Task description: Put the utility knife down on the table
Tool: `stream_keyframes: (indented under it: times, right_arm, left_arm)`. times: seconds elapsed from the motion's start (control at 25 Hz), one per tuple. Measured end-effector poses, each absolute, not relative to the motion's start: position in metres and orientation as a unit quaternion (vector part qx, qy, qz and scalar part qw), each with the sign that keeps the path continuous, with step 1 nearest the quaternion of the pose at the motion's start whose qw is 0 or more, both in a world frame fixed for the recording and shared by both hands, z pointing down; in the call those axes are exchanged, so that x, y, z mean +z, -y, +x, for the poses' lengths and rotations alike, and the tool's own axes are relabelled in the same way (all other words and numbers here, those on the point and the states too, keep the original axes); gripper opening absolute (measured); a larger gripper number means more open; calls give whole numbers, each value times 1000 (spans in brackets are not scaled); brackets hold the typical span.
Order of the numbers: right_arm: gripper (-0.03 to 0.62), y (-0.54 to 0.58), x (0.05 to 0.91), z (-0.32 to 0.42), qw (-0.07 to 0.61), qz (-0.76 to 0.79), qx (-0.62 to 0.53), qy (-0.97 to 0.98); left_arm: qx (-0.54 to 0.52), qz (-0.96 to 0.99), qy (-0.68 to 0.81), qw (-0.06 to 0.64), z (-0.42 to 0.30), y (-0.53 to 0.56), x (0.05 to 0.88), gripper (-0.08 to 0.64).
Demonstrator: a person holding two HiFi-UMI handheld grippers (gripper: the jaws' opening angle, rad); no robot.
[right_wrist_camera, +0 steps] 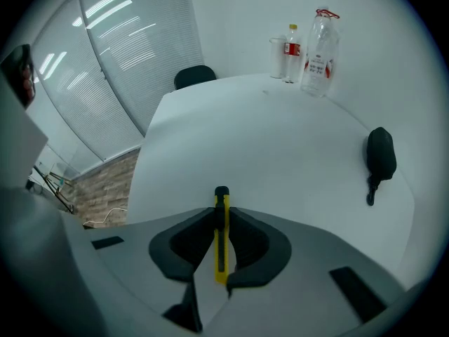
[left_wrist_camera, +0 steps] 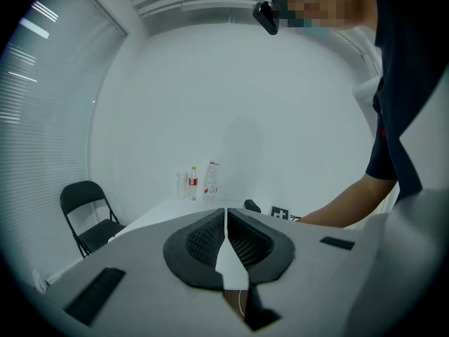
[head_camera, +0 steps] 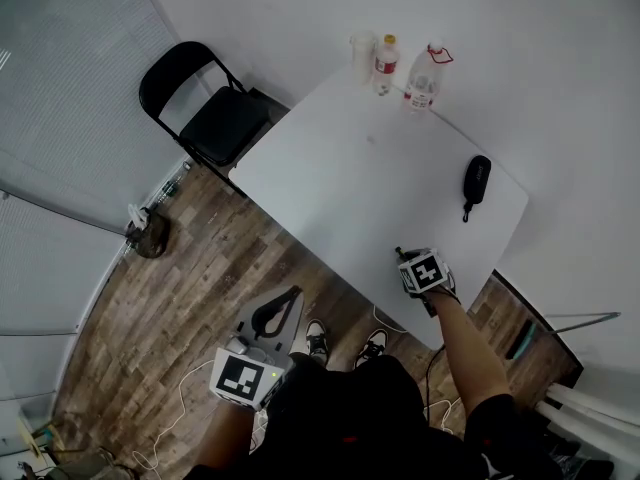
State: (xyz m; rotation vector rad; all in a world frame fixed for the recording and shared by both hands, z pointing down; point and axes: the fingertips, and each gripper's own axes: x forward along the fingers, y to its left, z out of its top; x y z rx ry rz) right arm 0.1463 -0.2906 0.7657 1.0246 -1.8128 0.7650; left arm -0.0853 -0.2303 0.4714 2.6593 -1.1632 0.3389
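A yellow utility knife [right_wrist_camera: 222,239] with a black tip stands edge-on between the jaws of my right gripper [right_wrist_camera: 222,215], which is shut on it. In the head view the right gripper [head_camera: 405,260] hovers over the near edge of the white table [head_camera: 350,183], and only the knife's dark tip [head_camera: 398,253] shows. My left gripper [head_camera: 292,298] hangs low at the left, off the table and over the wooden floor. In its own view the left gripper [left_wrist_camera: 225,220] is shut, the jaws meeting with nothing between them.
A black pouch [head_camera: 477,180] with a strap lies at the table's right edge. Two bottles [head_camera: 385,65] [head_camera: 422,80] and a cup [head_camera: 361,56] stand at the far corner. A black folding chair [head_camera: 215,113] stands left of the table. Cables lie on the floor [head_camera: 170,408].
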Motion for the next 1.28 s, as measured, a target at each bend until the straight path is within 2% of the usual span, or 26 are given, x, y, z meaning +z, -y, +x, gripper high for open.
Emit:
stream_keyframes:
  times: [0.44,0.56,0.64,0.92,1.12,1.28]
  right_arm:
    - [78,289,769,145,434,407,315,740]
    - [122,291,765,144,428,411,309,743]
    - [127,293,756,146,415,424,302,747]
    - [125,297,648,152,283,502,241,781]
    - [74,275,561,164,184,549,187,793]
    - [50,253,505,180,153,599,100,780]
  left_arm:
    - [119,908,386,108,-82,233,479,31]
    - [122,908,387,103,-83,235,479,31]
    - [117,908,389,103,-84,237,476,31]
    - [104,915,377,95,-75,238,458,31]
    - [96,927,354,74,-59,237,441,31]
    - [80,936,337,59,-43,239,423,31]
